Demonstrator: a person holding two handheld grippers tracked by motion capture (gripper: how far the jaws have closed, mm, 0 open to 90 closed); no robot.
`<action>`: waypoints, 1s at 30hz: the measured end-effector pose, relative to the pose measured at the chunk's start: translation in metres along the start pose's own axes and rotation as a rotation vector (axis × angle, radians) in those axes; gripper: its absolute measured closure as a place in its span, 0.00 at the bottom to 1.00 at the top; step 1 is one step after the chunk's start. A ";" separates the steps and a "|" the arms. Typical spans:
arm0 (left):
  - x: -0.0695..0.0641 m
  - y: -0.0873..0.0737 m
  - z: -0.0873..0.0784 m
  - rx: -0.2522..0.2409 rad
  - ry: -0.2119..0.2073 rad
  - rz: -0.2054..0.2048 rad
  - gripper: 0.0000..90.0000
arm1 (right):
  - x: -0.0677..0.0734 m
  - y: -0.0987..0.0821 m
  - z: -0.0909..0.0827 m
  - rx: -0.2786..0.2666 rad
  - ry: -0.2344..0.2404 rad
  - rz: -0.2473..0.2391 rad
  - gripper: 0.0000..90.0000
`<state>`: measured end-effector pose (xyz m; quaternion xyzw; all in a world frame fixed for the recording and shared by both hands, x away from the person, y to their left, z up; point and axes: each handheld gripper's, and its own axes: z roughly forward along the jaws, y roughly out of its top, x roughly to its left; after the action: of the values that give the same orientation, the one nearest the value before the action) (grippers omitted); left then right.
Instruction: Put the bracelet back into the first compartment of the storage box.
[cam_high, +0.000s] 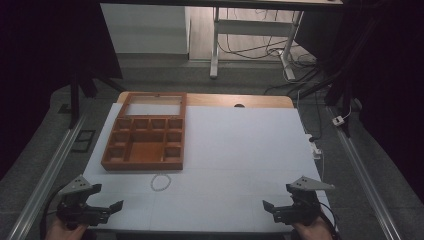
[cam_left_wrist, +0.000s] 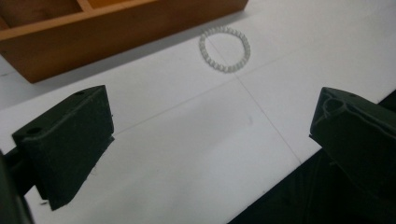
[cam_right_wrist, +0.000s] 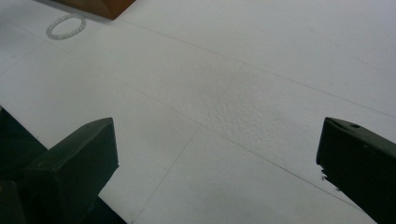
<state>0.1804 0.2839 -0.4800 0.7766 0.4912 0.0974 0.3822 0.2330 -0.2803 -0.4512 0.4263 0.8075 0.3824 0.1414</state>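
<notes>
The tabletop (cam_high: 240, 145) is covered by a white sheet marked with thin lines that cross it into panels; a strip of bare wood shows along its far edge. On the left part of the sheet lies a wooden tray (cam_high: 145, 132), flat, with small compartments around a larger one and an open frame at its far end. Just beside the tray's near edge, apart from it, a small beaded bracelet (cam_high: 160, 182) lies flat on the sheet.

no text, label, brand, number or sign can be read on anything here.
</notes>
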 end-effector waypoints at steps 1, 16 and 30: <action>0.000 0.000 0.000 0.000 0.000 0.000 0.00 | 0.000 0.000 0.000 0.000 0.000 0.000 0.00; 0.000 0.002 0.004 0.039 -0.047 0.026 0.00 | -0.005 0.000 0.000 0.004 0.044 0.030 0.00; -0.002 0.004 0.006 0.043 -0.048 0.042 0.00 | -0.004 0.000 0.002 0.017 0.057 0.018 0.00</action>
<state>0.1851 0.2782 -0.4804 0.7969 0.4673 0.0762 0.3752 0.2365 -0.2826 -0.4525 0.4236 0.8105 0.3888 0.1115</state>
